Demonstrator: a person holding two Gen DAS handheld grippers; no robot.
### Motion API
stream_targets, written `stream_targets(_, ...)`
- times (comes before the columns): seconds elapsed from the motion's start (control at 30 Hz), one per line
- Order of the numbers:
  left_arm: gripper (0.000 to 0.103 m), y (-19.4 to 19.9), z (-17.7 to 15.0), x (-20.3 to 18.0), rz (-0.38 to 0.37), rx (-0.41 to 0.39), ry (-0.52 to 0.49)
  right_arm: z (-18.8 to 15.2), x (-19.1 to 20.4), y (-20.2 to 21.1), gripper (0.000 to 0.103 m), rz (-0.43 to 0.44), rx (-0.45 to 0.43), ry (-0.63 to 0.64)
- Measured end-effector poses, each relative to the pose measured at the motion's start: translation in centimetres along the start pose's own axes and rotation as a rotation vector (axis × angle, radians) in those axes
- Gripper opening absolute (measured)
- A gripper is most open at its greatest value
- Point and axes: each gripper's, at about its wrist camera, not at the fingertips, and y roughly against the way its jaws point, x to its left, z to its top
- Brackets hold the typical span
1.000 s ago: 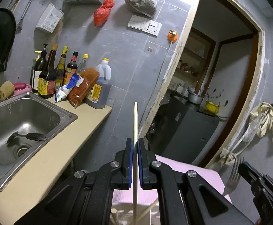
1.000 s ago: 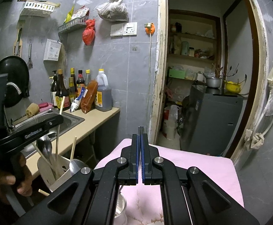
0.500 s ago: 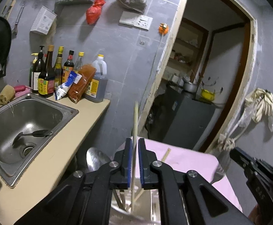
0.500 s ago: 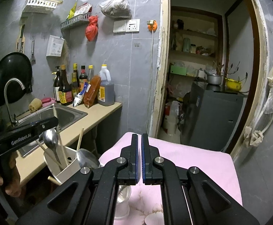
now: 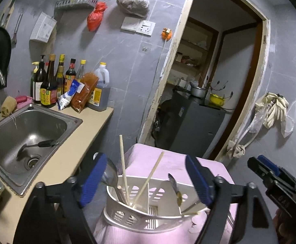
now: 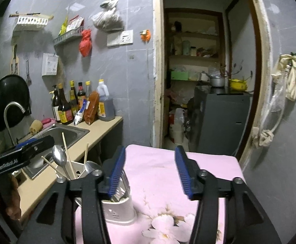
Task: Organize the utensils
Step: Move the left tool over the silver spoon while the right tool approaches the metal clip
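A: Left wrist view: left gripper point(image 5: 146, 180) noted with jaws just spread wide, nothing gripped; chopsticks point(image 5: 123, 166) released, leaning in white utensil holder point(image 5: 148, 213) directly below.

B: Right gripper point(image 6: 150, 169) likewise just opened, empty, beside the holder. Risk recorded: holder sits near the edge of the pink cloth point(image 6: 168, 162); a nudged rim could tip it.

A: Beyond the holder, sink point(image 5: 32, 126) unaffected.

Grey tiled wall point(image 5: 127, 65) (open doorway point(image 6: 205, 77))
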Motion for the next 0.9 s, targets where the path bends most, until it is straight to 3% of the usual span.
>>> stream_targets(0.1, 0.096, 1.3, 0.1, -1.5, 0.019, -0.003, -0.062, 0.3, -1.1, 2.3, 0.072, -0.022, -0.035, -0.030)
stream_targets(0.27, 0.098, 3.4, -0.1, -3.8, 0.003, -0.029, -0.143, 0.4, -3.1, 6.1, 0.091, -0.072, -0.097, -0.065)
stream_targets(0.57, 0.101, 5.5, -0.9, -7.4, -0.100, -0.059, -0.163, -0.2, -6.1, 11.1, 0.099, -0.181, -0.133, -0.080)
stream_targets(0.9, 0.101, 4.5, -3.5, -12.0, -0.218, 0.005, -0.219, -1.9, -10.4, 12.8, 0.099, -0.322, -0.074, -0.115)
